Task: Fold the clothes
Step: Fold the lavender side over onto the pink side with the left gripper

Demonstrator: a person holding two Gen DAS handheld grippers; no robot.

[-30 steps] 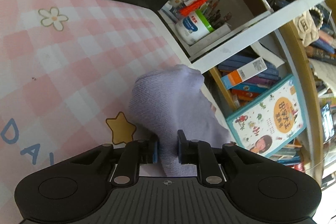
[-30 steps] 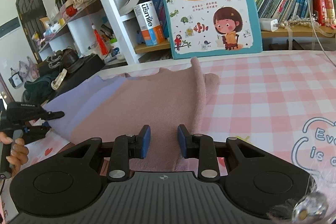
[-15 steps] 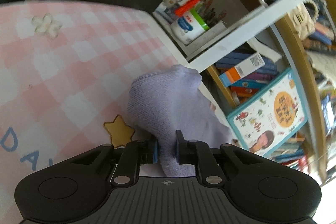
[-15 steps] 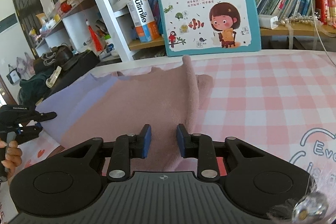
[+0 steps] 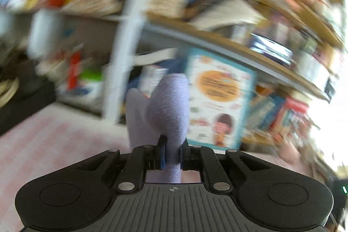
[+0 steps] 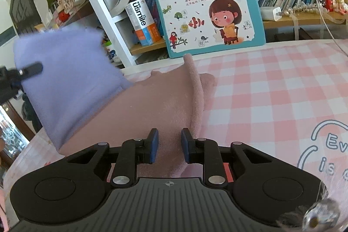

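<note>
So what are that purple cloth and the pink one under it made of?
The purple cloth looks like a soft fine-ribbed knit: faint ribbing shows where the left gripper pinches it. The pink cloth seems a fuzzy fleece or terry, matte, with a thick rolled edge. The exact fibre can't be told from looks.

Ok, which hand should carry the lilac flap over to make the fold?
Left. The left gripper already has its jaws shut on the lilac flap, lifted off the pink garment. The right gripper sits open, holding nothing.
</note>
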